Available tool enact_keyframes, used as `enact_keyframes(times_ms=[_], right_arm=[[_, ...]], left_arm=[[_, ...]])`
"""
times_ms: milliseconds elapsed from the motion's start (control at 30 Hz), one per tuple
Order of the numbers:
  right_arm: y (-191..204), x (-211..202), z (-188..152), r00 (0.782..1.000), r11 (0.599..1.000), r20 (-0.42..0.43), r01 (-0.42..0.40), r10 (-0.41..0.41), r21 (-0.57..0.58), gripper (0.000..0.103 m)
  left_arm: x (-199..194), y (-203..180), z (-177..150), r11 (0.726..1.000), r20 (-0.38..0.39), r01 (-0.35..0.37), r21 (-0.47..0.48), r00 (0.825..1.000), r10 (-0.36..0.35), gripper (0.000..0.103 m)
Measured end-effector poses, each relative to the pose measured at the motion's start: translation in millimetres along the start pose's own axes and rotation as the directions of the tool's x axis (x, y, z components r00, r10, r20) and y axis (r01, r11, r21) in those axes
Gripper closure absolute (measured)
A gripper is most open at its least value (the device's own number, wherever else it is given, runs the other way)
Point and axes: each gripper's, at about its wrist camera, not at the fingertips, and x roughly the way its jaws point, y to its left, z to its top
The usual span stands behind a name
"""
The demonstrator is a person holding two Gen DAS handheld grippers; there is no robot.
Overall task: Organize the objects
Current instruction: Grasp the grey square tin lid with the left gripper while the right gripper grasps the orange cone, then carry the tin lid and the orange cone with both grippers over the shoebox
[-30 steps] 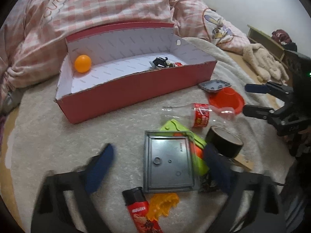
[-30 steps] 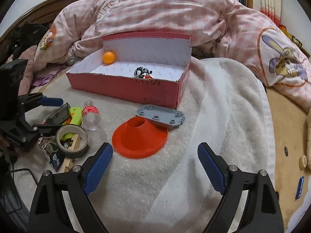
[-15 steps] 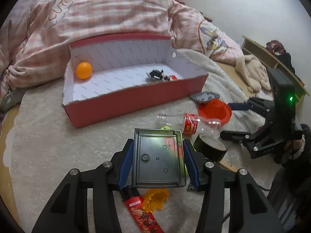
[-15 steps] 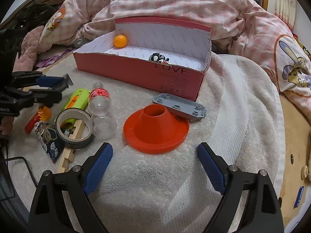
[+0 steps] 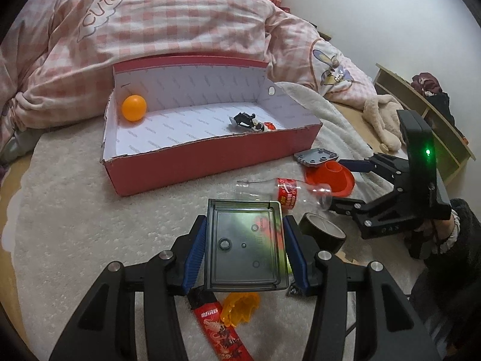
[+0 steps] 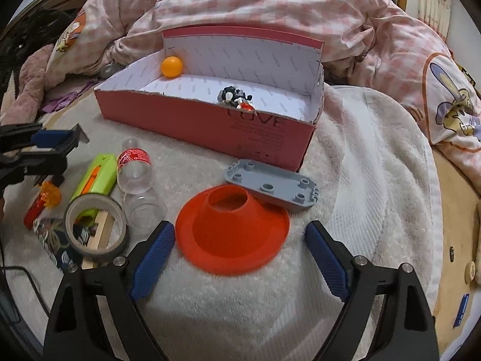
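Note:
My left gripper [image 5: 245, 240] is shut on a dark translucent plastic tray [image 5: 245, 258], its blue pads pressing both long sides, held above the blanket. In front stands a red cardboard box [image 5: 210, 162] with an orange ball [image 5: 134, 107] and a small black toy [image 5: 249, 121] inside. My right gripper [image 6: 240, 237] hangs low over an orange-red cone [image 6: 233, 231]. Its jaws are closing, the cone sits between them, and the pads stand clear of the rim on both sides.
On the white blanket [image 6: 360, 165] lie a grey studded plate [image 6: 270, 183] against the cone, a clear bottle [image 6: 135, 177], a tape roll [image 6: 96, 225], a green toy [image 6: 97, 177], a red packet [image 5: 219, 328] and an orange piece [image 5: 240, 303]. A pink quilt [image 5: 165, 30] rises behind the box.
My left gripper closed on the tray and lifted it off the green toy. My right gripper came down closer to the cone, which now lies between its fingers.

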Motion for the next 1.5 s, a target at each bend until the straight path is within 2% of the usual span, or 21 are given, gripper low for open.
enact_keyframes(times_ms=[67, 100, 167, 300, 500, 733, 833, 1200, 1500], right_arm=[[0.3, -1.8, 1.6, 1.000, 1.000, 0.010, 0.015, -0.015, -0.002, 0.032], [-0.3, -2.8, 2.4, 0.999, 0.999, 0.010, 0.033, -0.033, 0.000, 0.031], [-3.5, -6.5, 2.5, 1.000, 1.000, 0.015, -0.001, 0.001, 0.019, 0.032], [-0.8, -19.5, 4.4, 0.999, 1.000, 0.046, -0.012, 0.012, 0.005, 0.032], [11.6, -43.7, 11.0, 0.994, 0.999, 0.110, -0.021, 0.025, -0.035, 0.032], [11.5, -45.3, 15.7, 0.992, 1.000, 0.124, -0.022, 0.025, -0.019, 0.031], [11.7, -48.7, 18.4, 0.987, 0.998, 0.149, -0.060, 0.064, -0.030, 0.031], [18.7, -55.7, 33.9, 0.974, 0.998, 0.214, -0.067, 0.070, -0.019, 0.031], [18.1, -55.1, 43.9, 0.968, 0.997, 0.243, -0.071, 0.067, 0.007, 0.031]], left_arm=[[-1.3, 2.2, -1.7, 1.000, 0.000, -0.007, -0.001, 1.000, 0.007, 0.053], [-1.6, 2.9, -2.4, 1.000, 0.000, -0.009, -0.002, 1.000, 0.009, 0.053], [-1.9, 5.7, -3.4, 1.000, -0.003, -0.014, -0.008, 1.000, 0.014, 0.053], [-1.3, 8.9, -2.9, 1.000, -0.002, -0.019, -0.020, 1.000, 0.019, 0.053], [-8.2, 1.8, 3.9, 1.000, 0.042, -0.004, 0.005, 0.999, 0.004, 0.053], [-10.9, -7.6, 13.5, 0.999, 0.082, -0.008, 0.036, 0.997, 0.005, 0.053], [-12.4, -11.6, 18.5, 0.999, 0.095, -0.008, 0.042, 0.995, 0.004, 0.053], [-16.0, -16.9, 32.1, 1.000, 0.151, -0.008, 0.023, 0.989, 0.005, 0.053], [-20.6, -5.6, 40.5, 0.999, 0.180, -0.027, -0.018, 0.983, 0.029, 0.053]])
